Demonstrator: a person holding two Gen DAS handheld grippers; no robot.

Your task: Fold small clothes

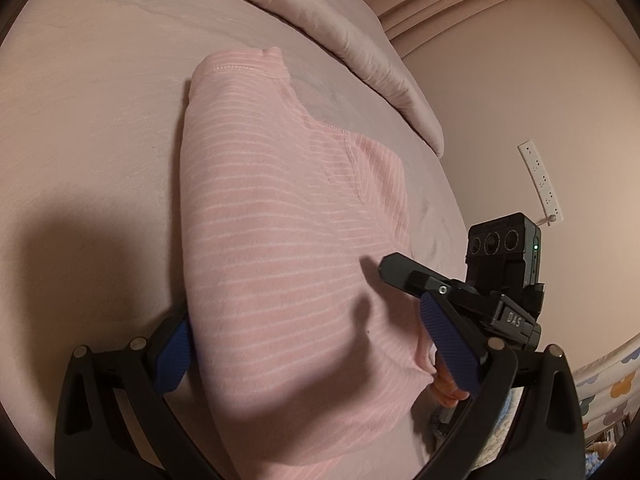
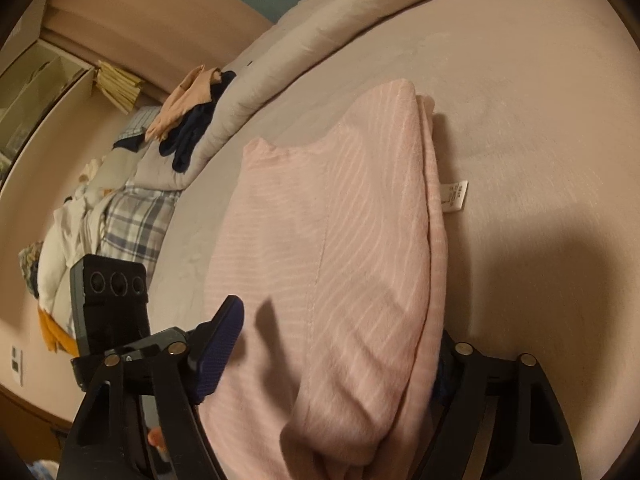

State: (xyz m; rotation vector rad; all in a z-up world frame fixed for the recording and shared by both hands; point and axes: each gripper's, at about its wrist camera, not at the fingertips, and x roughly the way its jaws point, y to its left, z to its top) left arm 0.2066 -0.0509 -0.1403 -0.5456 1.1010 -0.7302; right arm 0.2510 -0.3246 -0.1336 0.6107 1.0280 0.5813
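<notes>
Two grippers frame one pink striped garment (image 1: 280,216) lying on a pale pink bed sheet (image 1: 100,120). In the left wrist view, the left gripper (image 1: 304,344) has its blue-padded fingers (image 1: 173,356) spread wide, one at each side of the garment's near end; the left pad sits against the cloth's edge, yet nothing is pinched. Just right of it the right gripper (image 1: 394,270) comes in from the side with its camera block, its dark tip over the cloth (whether it touches cannot be told).

In the right wrist view, the right gripper (image 2: 328,364) likewise stands apart, its left blue pad (image 2: 218,352) beside the garment (image 2: 340,260) and its right finger mostly hidden under the folded edge. The garment is folded lengthwise, with a white care label (image 2: 454,196) poking out on its right side.

Farther off, a rumpled duvet (image 2: 320,24) runs along the far edge of the bed, with a heap of other clothes (image 2: 192,116) at far left. A white power strip (image 1: 540,180) hangs on the wall.
</notes>
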